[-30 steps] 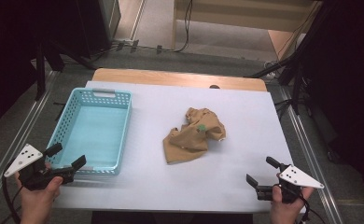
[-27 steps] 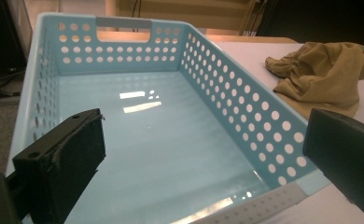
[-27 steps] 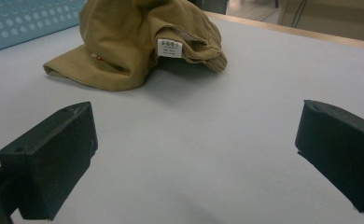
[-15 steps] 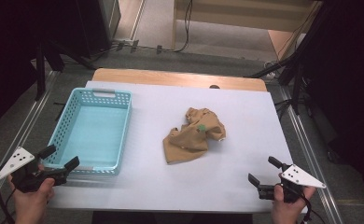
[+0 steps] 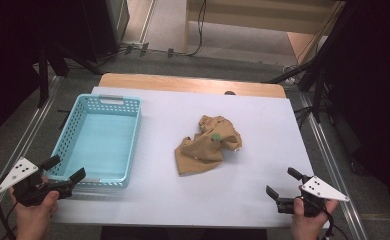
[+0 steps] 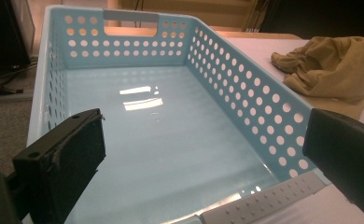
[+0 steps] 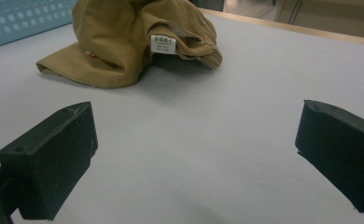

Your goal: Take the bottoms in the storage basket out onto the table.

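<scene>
I see my left gripper (image 5: 63, 170), jaws apart, at the near rim of the perforated plastic basket (image 5: 131, 131), crumpled tan cloth (image 5: 210, 144) mid-table (image 5: 158, 200), bare matte sheet before my right gripper (image 5: 282, 183), jaws apart.

Overhead forward-down view; low tong-cameras (shared tan cloth (image 5: 209, 145))

tan garment (image 5: 209, 145) | crumpled (white label showing) | mid-table, right of basket (image 5: 99, 141)
</scene>
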The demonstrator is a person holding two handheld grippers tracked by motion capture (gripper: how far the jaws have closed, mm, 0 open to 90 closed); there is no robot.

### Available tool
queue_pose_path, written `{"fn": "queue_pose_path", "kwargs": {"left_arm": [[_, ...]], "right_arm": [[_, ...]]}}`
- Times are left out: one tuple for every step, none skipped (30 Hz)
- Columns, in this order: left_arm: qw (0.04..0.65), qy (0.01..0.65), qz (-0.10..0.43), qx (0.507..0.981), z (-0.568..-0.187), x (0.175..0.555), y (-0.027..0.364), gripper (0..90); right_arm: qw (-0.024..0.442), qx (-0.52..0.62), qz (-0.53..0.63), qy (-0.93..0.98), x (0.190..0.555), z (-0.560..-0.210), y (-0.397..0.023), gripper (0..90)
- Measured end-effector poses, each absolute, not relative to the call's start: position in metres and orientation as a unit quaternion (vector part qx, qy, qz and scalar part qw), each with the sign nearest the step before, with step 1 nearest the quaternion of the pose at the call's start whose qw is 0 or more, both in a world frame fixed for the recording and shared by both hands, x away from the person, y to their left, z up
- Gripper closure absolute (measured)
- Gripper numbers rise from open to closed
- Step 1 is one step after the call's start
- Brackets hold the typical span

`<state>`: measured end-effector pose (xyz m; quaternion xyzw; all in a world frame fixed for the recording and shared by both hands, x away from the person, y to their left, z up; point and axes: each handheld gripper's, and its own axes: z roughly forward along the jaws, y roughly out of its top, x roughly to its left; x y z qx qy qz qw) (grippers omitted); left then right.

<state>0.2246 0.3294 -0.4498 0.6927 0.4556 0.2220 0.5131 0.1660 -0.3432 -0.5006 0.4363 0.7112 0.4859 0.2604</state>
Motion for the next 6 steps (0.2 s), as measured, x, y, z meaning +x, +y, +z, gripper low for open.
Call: {"fn": "queue_pose_path", "kwargs": {"left_arm": [[0.513, 0.456, 0.222, 0.693, -0.4498, 0.2247, 0.3294, 0.0], [0.513, 0.456, 0.222, 0.693, -0.4498, 0.2247, 0.3294, 0.0], [0.513, 0.456, 0.222, 0.693, -0.4497, 0.2247, 0.3293, 0.0], [0.513, 0.456, 0.222, 0.693, -0.4497, 0.2247, 0.3293, 0.0], [0.512, 0.456, 0.222, 0.693, -0.4495, 0.2248, 0.3291, 0.0], [0.512, 0.456, 0.222, 0.693, -0.4495, 0.2248, 0.3291, 0.0]], "right_arm": [[0.261, 0.437, 0.485, 0.711, 0.1658, -0.5005, -0.343, 0.0], [0.261, 0.437, 0.485, 0.711, 0.1658, -0.5005, -0.343, 0.0], [0.261, 0.437, 0.485, 0.711, 0.1657, -0.5004, -0.3431, 0.0], [0.261, 0.437, 0.485, 0.711, 0.1657, -0.5004, -0.3431, 0.0], [0.261, 0.436, 0.486, 0.711, 0.1656, -0.5004, -0.3434, 0.0], [0.261, 0.436, 0.486, 0.711, 0.1656, -0.5004, -0.3434, 0.0]]}}
